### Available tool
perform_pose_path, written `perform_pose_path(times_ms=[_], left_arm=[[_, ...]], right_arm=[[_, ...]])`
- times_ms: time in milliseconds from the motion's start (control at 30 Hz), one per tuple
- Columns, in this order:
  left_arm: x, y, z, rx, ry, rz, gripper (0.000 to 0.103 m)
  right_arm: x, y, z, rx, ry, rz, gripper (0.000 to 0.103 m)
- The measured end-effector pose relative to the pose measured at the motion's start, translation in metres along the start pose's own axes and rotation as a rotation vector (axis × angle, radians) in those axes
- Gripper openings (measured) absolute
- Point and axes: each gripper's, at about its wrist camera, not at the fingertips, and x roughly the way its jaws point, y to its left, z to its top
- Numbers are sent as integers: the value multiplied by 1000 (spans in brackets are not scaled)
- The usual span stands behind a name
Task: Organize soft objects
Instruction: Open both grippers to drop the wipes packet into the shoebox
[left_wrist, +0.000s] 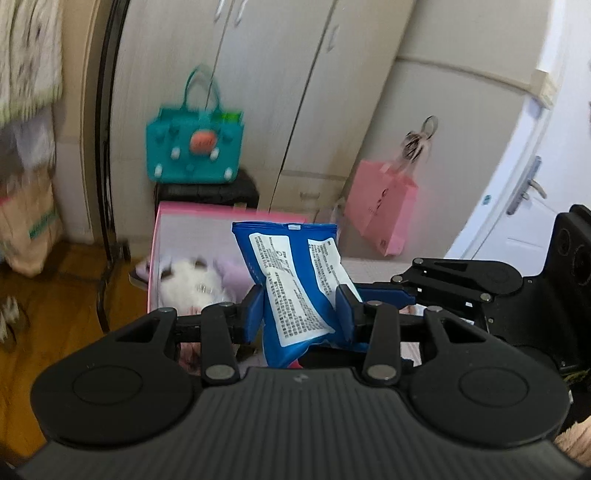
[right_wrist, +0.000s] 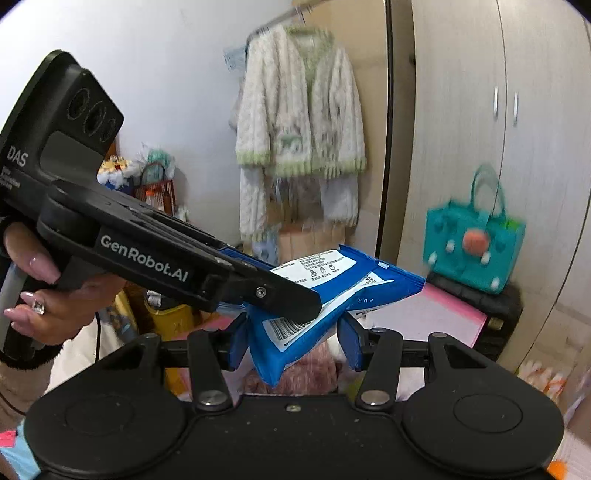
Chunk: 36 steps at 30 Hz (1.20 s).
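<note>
Left wrist view: blue pack stands upright at centre frame, and it's clamped!
Left gripper: blue fingers pinch the pack's lower half from both sides.
Right gripper, same view: reaches in from the right edge, its blue finger meeting the pack's right side.
Right wrist view: pack lies tilted across centre frame, barcode end down.
Right gripper: fingers close on the pack's lower corner, so both tools grip the one pack.
Left gripper, this view: long black body slants down from the upper left, tip on the pack; a hand holds its handle at left.
Pack's place: up in the air, above a pink box with a white plush inside.
Background: teal bag on a black stool by the wardrobe; pink bag hanging right.
Sharpness: background smeared, pack crisp.
</note>
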Motion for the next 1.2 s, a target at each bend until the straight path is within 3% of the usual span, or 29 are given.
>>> perform_pose_path(times_ms=[233, 433, 600, 733, 967, 1200], left_arm=[[40, 19, -25, -46, 57, 73, 39], [46, 22, -34, 0, 61, 139, 40], [43, 19, -38, 48, 33, 221, 40], [31, 22, -38, 42, 7, 216, 42], [4, 2, -42, 99, -21, 218, 44], [-24, -31, -45, 178, -10, 165, 45]], right_arm=[[49, -19, -20, 83, 151, 67, 56], [64, -32, -29, 114, 196, 154, 57], [74, -29, -34, 84, 224, 117, 56], [60, -23, -38, 33, 227, 47, 57], [14, -27, -36, 74, 134, 40, 61], [-29, -26, -32, 105, 92, 18, 61]])
